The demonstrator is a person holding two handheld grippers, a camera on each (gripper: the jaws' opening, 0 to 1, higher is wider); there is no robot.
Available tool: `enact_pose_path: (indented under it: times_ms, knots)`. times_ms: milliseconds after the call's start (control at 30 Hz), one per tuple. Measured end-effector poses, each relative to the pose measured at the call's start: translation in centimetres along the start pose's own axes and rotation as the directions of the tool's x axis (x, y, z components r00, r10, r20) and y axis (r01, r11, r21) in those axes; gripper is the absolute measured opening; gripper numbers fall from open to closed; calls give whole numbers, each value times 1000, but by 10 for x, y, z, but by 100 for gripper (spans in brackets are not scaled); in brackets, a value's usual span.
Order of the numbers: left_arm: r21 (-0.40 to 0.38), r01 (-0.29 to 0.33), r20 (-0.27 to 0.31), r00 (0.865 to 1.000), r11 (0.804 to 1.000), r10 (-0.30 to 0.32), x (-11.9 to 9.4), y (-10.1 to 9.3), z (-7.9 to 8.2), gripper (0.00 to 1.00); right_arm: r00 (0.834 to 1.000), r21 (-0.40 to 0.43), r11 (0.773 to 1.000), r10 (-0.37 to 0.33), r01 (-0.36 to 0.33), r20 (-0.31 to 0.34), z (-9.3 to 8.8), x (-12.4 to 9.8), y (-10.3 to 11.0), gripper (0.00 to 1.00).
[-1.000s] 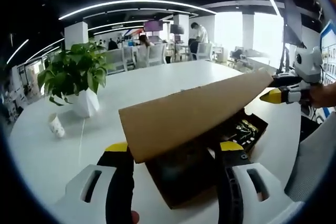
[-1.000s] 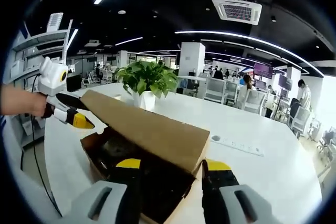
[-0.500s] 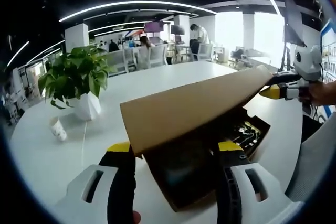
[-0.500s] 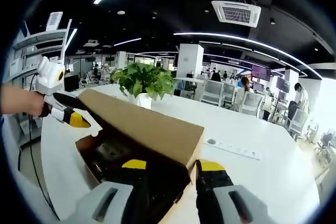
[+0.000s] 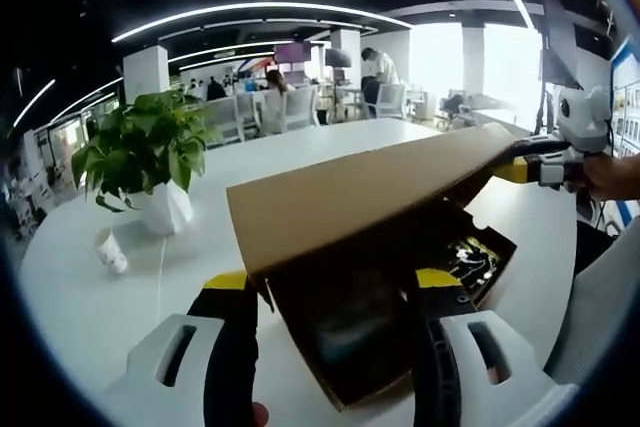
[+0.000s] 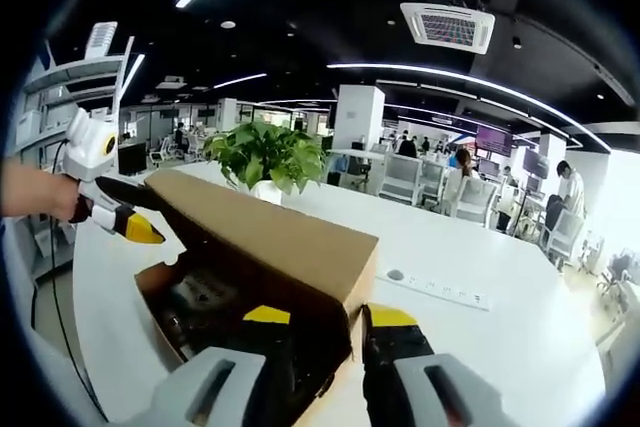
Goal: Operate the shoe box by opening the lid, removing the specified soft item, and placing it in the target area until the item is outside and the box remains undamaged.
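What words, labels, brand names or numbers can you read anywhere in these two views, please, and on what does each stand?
None can be read.
The cardboard lid and shoe box show plain surfaces with no print.
The items inside the box bear bright marks, too small to read.
The wall panels behind the right claw are too blurred to read.

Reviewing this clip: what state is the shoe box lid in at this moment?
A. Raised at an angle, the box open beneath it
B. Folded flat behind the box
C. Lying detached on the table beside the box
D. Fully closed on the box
A: in the left gripper view the cardboard lid slants above the shoe box, whose dark interior shows under it, with the tongs of each gripper at opposite ends of the lid.
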State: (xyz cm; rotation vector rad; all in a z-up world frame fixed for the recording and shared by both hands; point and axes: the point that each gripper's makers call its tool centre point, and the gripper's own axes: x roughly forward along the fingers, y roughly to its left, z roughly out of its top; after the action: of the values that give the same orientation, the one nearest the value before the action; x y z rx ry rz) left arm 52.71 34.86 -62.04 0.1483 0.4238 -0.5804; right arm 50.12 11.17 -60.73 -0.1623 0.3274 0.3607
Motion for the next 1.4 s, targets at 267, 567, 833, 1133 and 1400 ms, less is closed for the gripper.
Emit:
enact_pose_path:
  times_ms: [267,567,833,1133,1400]
  knots:
    - [7,1,-2,1000,1000,-1,2,3,3,59,1000,4,1000,-8,8,3,3,3,-7,15]
    - [4,2,1,1000,1000,-2,5,5,6,58,1000,-1,1000,-21,21,5,5,5,-12,10]
    - [12,2,3,1000,1000,-2,7,7,10,58,999,1,999,-33,33,9,9,9,-19,5]
    - [17,1,6,1000,1000,-1,10,9,15,57,999,-6,999,-46,46,14,12,13,-25,1]
    - [23,0,9,1000,1000,0,12,10,17,57,998,-11,999,-53,53,19,14,17,-28,0]
